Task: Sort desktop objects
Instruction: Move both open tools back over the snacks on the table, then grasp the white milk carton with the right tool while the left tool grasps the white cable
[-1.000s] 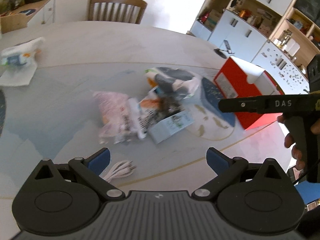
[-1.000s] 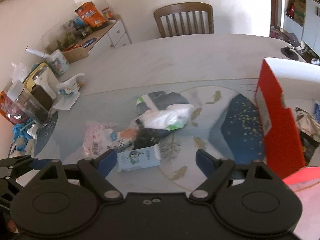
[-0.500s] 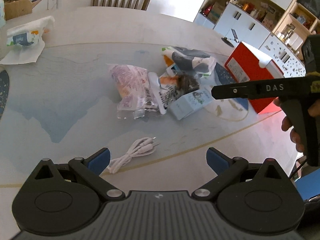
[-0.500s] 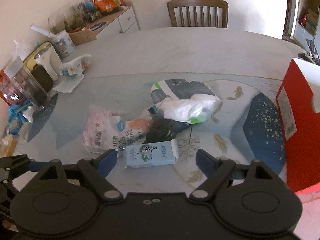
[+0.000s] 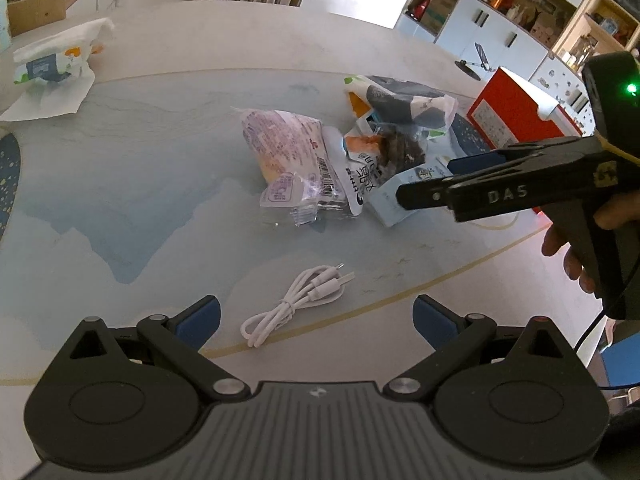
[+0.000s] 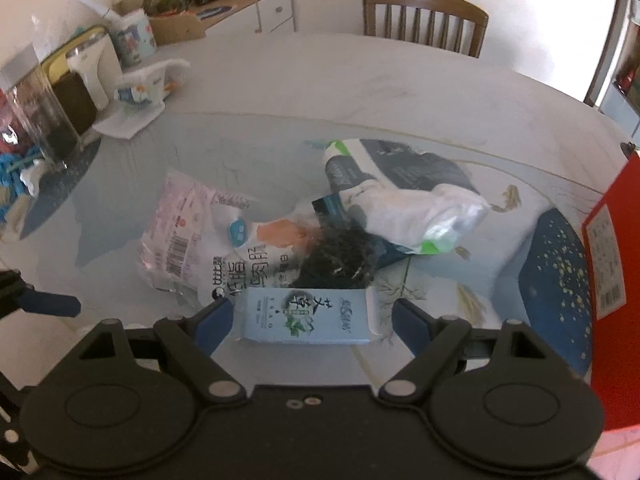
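A coiled white cable lies on the table mat just ahead of my left gripper, which is open with nothing between its pads. Beyond it is a heap: a pink packet, a white-and-orange packet, a grey-and-white wipes pack and a light blue box. My right gripper is open and straddles the light blue box, one pad at each end, with a gap showing on the right. In the left wrist view the right gripper comes in from the right over that box.
A red box stands right of the heap, next to a dark blue mat. A tissue pack, a glass jar and a dispenser sit at the table's left. A chair stands behind the table.
Both grippers have come down toward the table. The right one moved in until the light blue box lies between its fingers. The cable is now in front of the left gripper.
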### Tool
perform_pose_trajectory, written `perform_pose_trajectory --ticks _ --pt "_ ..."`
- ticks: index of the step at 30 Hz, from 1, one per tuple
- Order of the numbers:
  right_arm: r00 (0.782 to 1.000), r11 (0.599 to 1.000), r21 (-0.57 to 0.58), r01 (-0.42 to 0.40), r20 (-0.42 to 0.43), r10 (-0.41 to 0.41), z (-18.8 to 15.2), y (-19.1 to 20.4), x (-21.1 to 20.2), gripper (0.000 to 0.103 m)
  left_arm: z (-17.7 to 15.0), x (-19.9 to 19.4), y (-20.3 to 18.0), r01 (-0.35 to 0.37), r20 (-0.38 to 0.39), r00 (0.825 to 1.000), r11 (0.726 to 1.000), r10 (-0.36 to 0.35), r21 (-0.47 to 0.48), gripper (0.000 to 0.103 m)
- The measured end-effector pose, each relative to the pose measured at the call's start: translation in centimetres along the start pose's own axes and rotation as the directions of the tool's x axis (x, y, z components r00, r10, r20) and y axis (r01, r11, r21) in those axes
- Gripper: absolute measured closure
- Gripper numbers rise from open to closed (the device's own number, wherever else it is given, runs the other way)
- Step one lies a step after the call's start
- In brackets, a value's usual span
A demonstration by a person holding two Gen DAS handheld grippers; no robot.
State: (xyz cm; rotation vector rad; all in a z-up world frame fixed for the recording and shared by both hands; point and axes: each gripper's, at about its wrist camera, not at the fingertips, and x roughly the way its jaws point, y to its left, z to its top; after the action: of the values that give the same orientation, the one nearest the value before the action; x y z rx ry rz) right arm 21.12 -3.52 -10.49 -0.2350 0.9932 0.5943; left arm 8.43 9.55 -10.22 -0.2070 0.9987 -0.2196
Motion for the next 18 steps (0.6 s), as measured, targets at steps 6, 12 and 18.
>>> perform_pose_trajectory --ticks 6,12,18 --pt "0.999 0.999 -0.032 0.005 -0.032 -0.006 -0.1 0.4 1.4 0.016 -0.1 0.7 0.2 -0.03 0.009 1.0 0.999 0.03 0.019 0.0" --pt "0.999 0.999 -0.029 0.016 -0.042 -0.017 0.1 0.3 1.6 0.017 -0.3 0.9 0.4 -0.056 0.039 0.998 0.996 0.054 0.063 0.001" --pt "0.999 0.999 -0.034 0.007 -0.044 -0.008 0.2 0.3 1.8 0.019 -0.5 0.8 -0.1 -0.067 0.06 0.996 0.99 0.06 0.121 0.015"
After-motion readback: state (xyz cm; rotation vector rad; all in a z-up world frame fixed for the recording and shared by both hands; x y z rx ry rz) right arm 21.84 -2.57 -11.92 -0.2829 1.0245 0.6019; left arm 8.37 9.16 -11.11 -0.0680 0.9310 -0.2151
